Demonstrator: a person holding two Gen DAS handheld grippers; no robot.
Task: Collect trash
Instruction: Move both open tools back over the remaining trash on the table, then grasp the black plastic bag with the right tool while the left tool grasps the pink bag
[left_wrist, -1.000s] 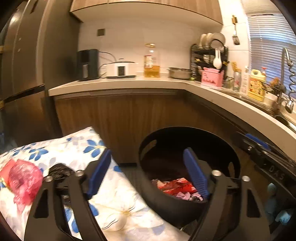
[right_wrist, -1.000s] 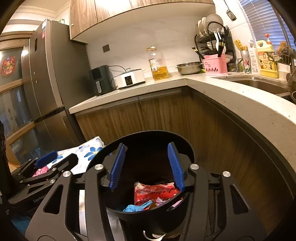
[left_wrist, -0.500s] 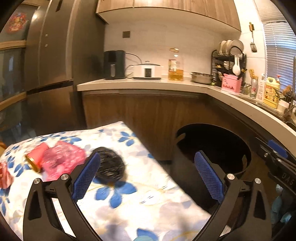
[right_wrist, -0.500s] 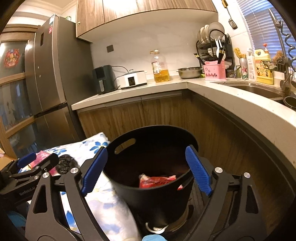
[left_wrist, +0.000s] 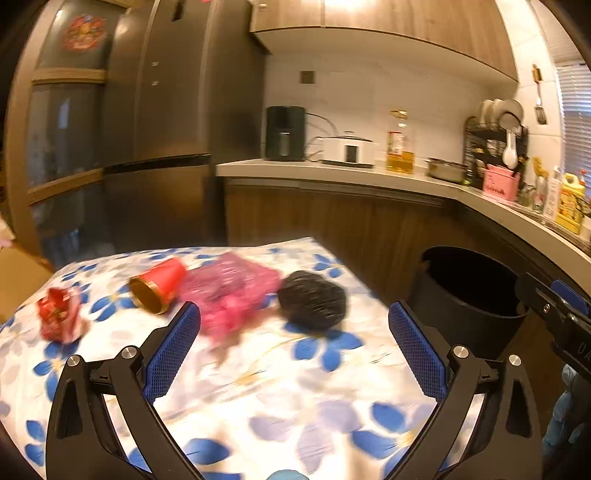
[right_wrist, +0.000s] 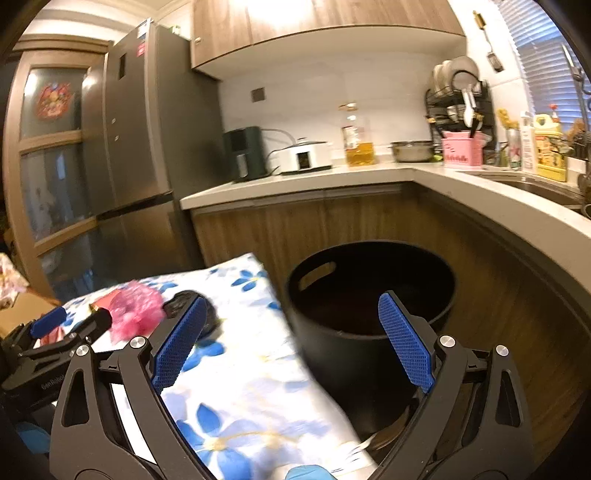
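Observation:
On the floral-cloth table (left_wrist: 258, 391) lie a black crumpled bag (left_wrist: 312, 302), a pink crumpled bag (left_wrist: 229, 299), a red cup (left_wrist: 159, 290) on its side and a red wrapper (left_wrist: 59, 314). My left gripper (left_wrist: 293, 314) hovers open over the cloth just short of the two bags, holding nothing. A black bin (right_wrist: 332, 354) stands on the floor to the table's right. My right gripper (right_wrist: 291, 301) is in front of the bin's rim, jaws opening, nothing between them. The left gripper (right_wrist: 74, 319) also shows at the left of the right wrist view.
A curved counter (right_wrist: 498, 206) with wood cabinets wraps behind and right of the bin (left_wrist: 461, 321). On it stand an oil bottle (right_wrist: 356, 144), appliances and a dish rack (right_wrist: 458, 103). A tall fridge (left_wrist: 166, 147) rises behind the table. A cardboard box (left_wrist: 18, 273) is at the far left.
Both views have swung left, away from the bin and over the table. Both grippers' jaws have widened. The trash inside the bin is now out of sight.

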